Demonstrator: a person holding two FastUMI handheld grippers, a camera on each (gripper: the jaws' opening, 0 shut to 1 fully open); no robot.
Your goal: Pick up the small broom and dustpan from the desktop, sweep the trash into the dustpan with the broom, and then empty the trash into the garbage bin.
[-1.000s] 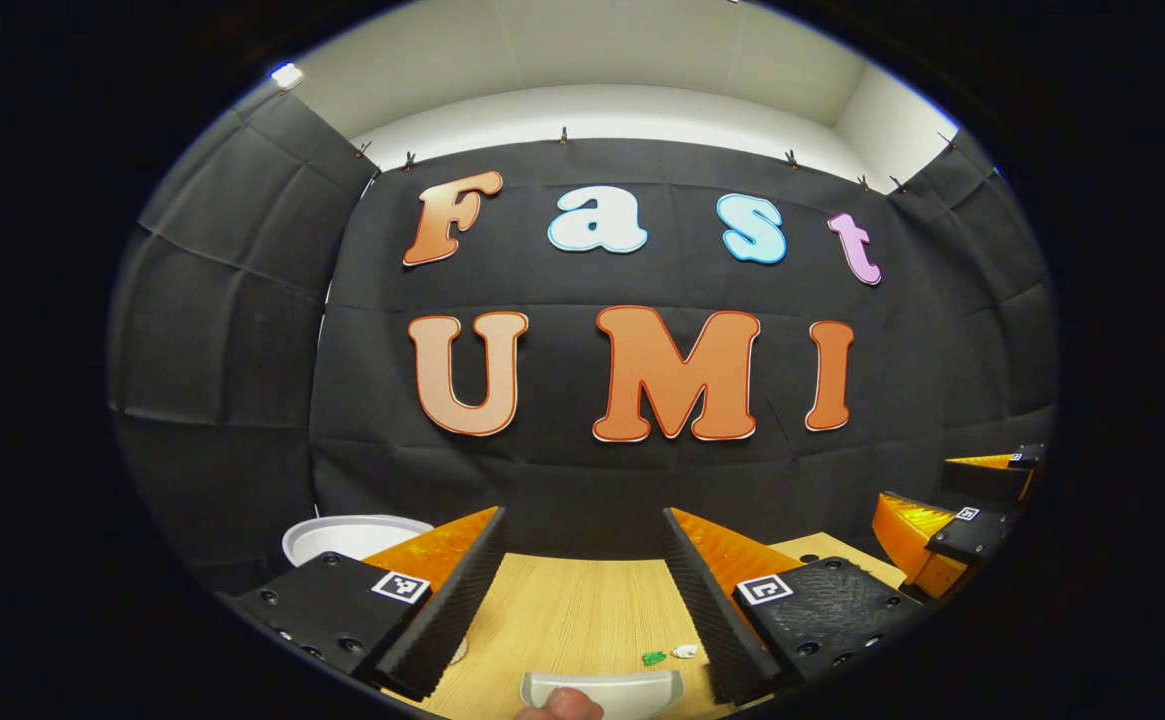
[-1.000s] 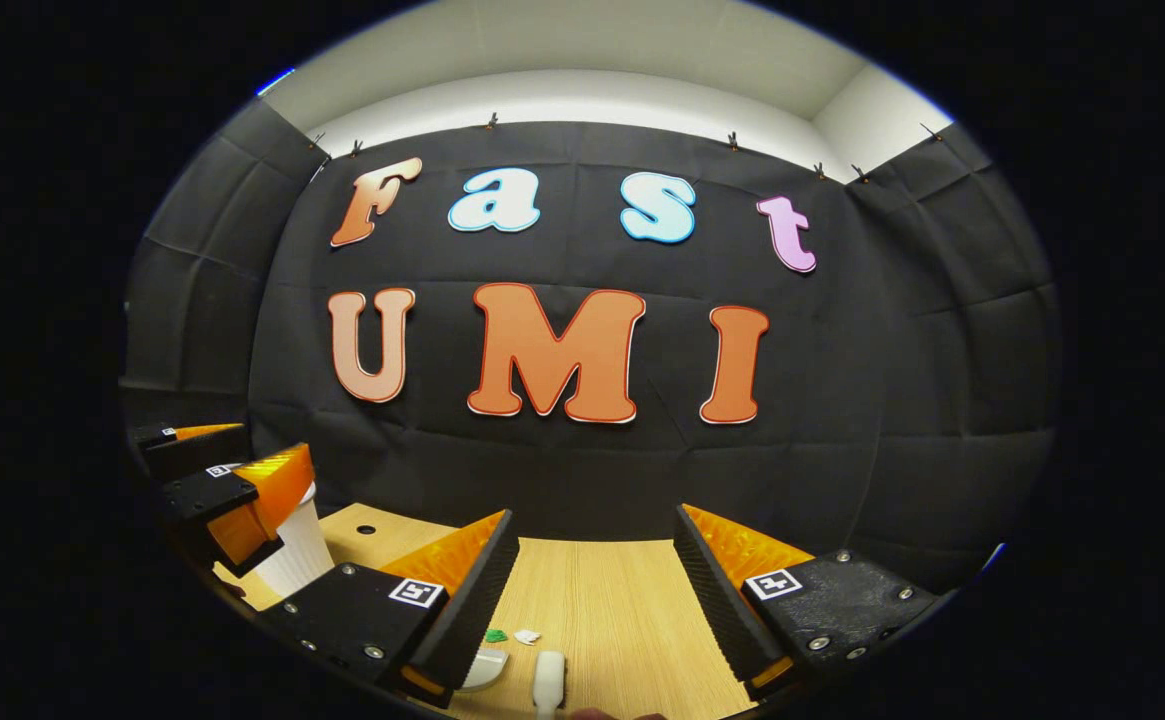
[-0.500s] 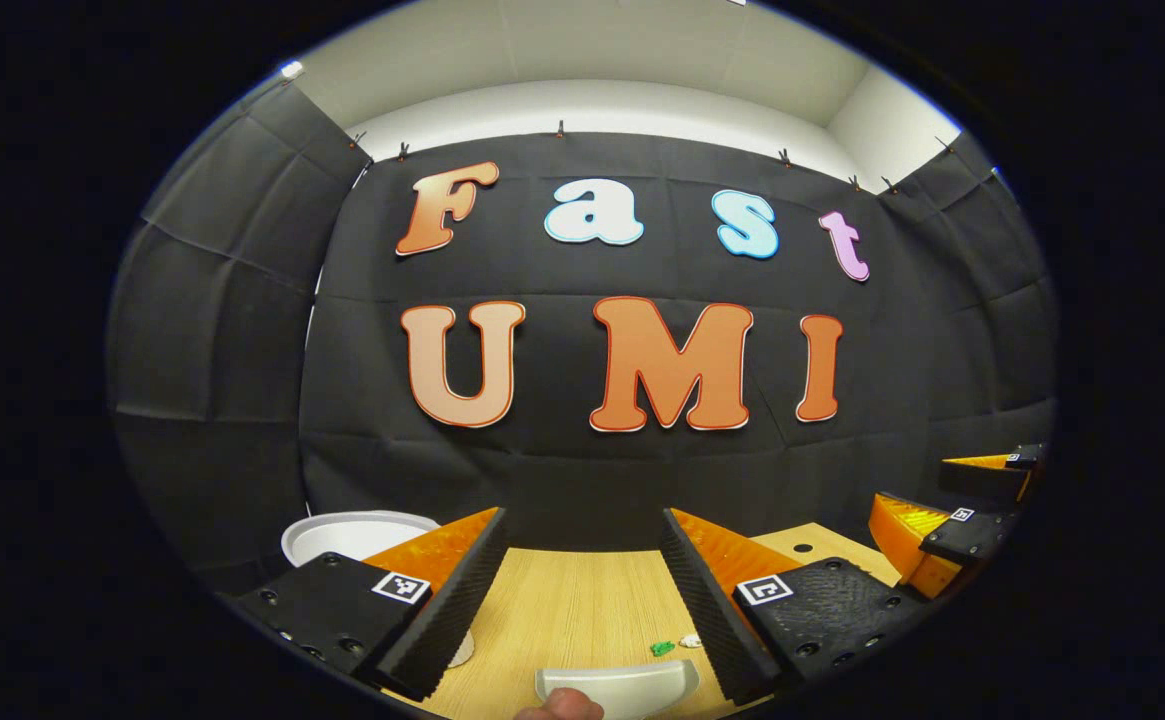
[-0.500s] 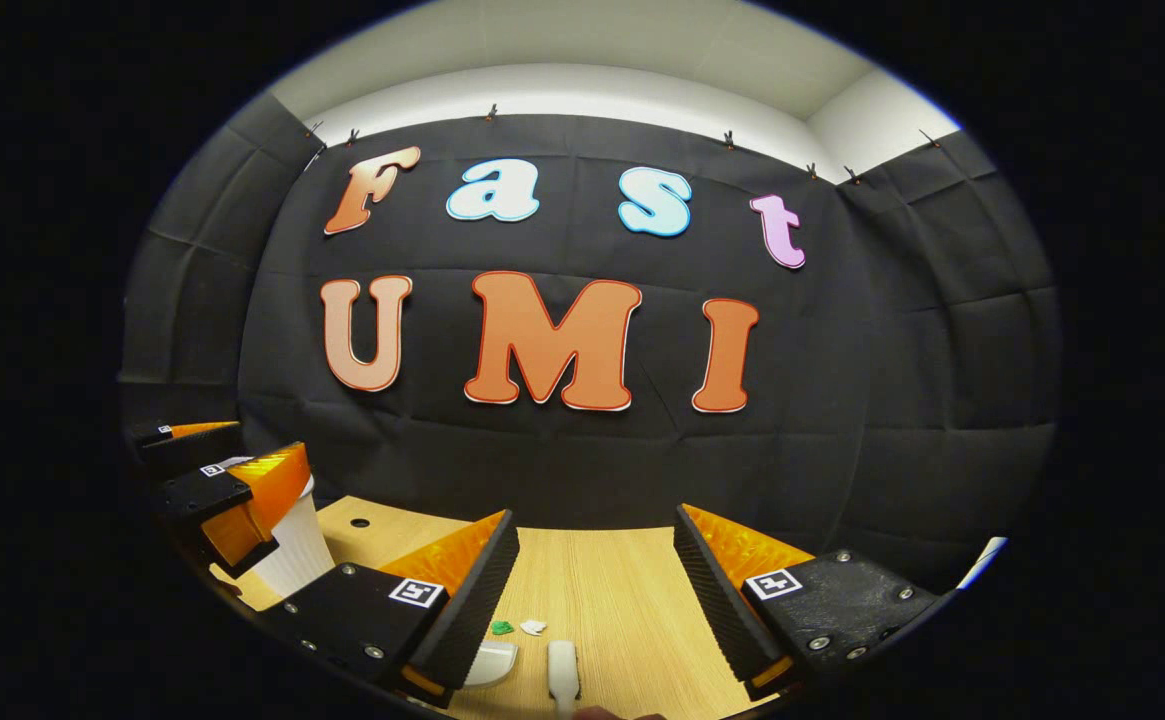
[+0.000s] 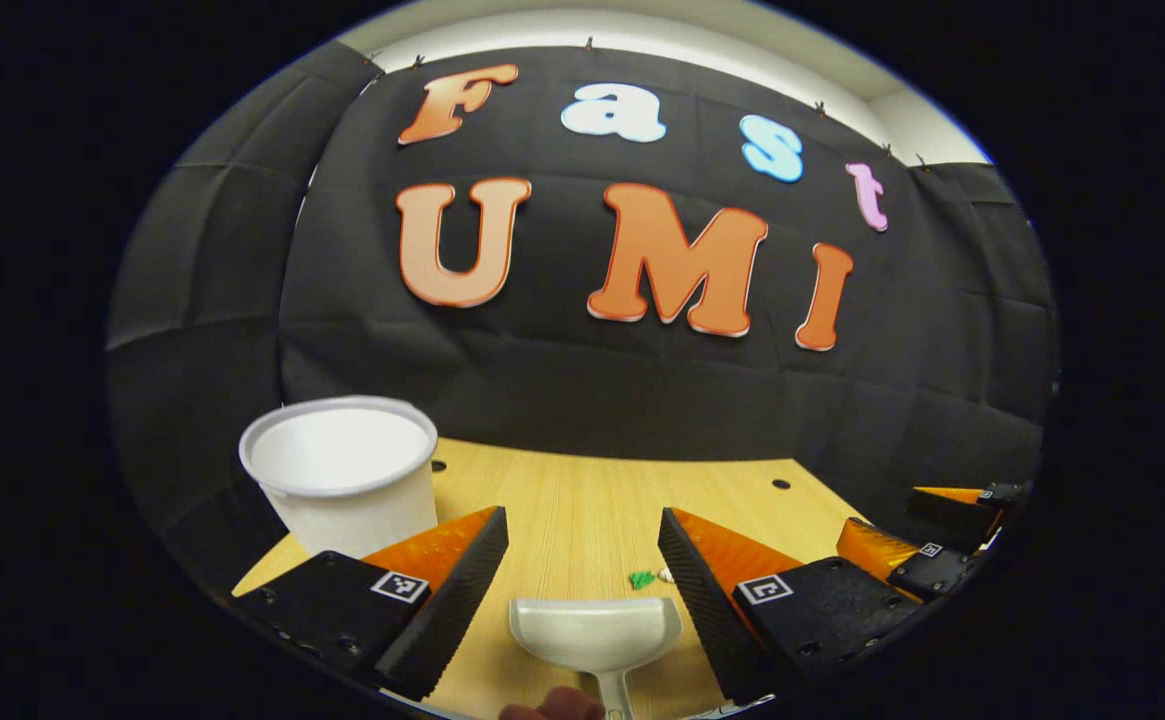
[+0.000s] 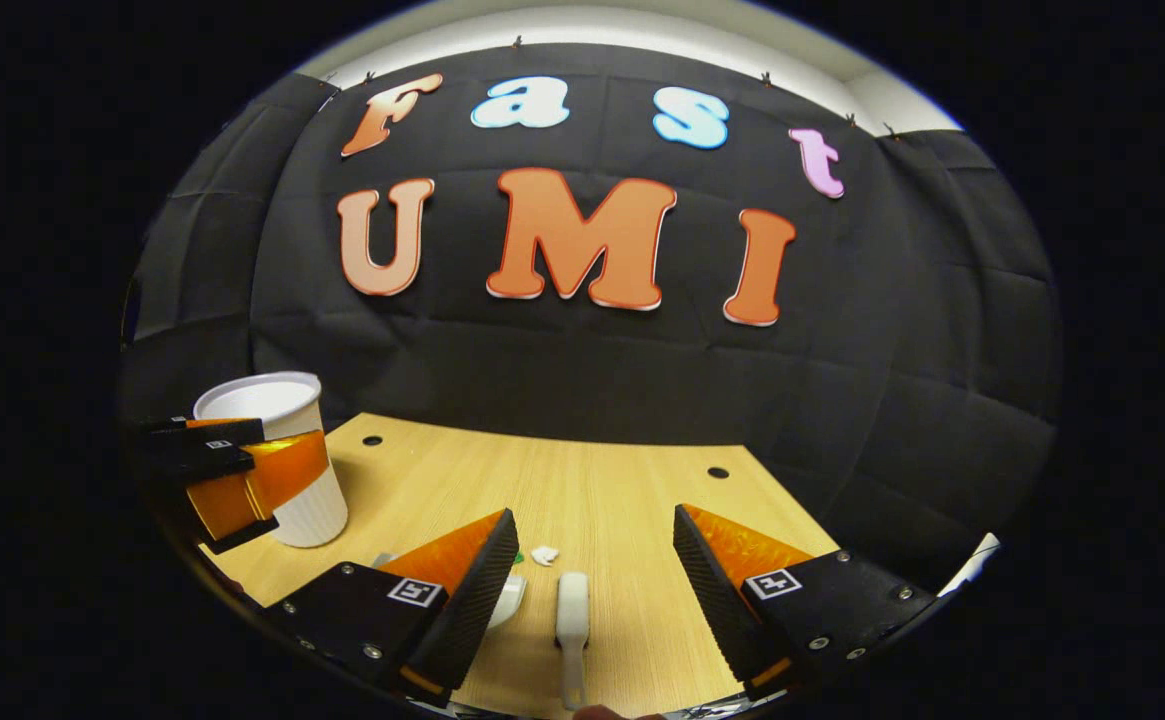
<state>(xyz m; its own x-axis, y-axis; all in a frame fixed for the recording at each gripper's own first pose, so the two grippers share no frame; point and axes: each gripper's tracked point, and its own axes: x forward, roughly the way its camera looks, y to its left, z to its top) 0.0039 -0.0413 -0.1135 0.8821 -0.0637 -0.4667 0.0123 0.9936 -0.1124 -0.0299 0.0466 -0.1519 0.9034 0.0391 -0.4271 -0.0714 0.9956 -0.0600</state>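
Your bin (image 5: 340,470) and dustpan (image 5: 594,633) both sit empty.
Both grippers' fingers gape wide, holding nothing (trash (image 5: 642,578) lies just beyond the dustpan).

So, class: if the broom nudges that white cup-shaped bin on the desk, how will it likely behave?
The bin looks like thin white plastic and seems empty, so it is probably light and would slide on the smooth wooden desk. It is tall, and in the right gripper view narrower at its base, so a push near the rim might tip it.

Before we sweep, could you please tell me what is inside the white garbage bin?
The white garbage bin stands open-topped on the desktop. Its visible inner wall looks bare white, with no trash seen; its bottom is hidden by the near rim.
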